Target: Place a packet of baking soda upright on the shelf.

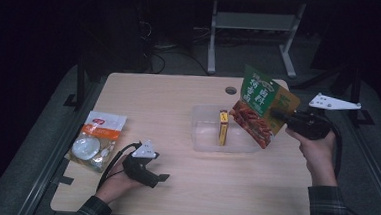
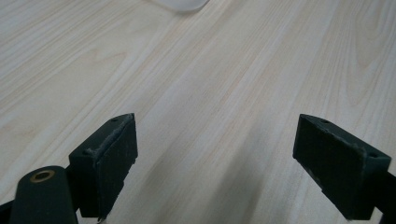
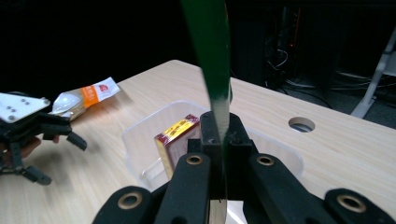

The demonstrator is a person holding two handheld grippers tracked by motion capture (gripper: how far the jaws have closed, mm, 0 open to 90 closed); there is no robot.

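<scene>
Pale woodgrain table (image 1: 173,186) first, with a round cable hole only the high and right gripper views catch. Clear plastic tub (image 1: 204,138) mid-table, a yellow box (image 1: 223,128) standing inside. Right gripper (image 1: 278,113) pinches the glossy green pouch (image 1: 261,104) above the tub's right end. Left gripper (image 2: 215,163) gapes wide and empty over bare wood. Crinkly white-orange packet (image 1: 96,139) sits far left.

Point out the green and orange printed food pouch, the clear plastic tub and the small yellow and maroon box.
Green and orange printed food pouch (image 1: 259,107), high view, on its printed front.
Clear plastic tub (image 1: 202,138), high view, on its left wall.
Small yellow and maroon box (image 1: 223,128), high view, on its yellow face.
</scene>
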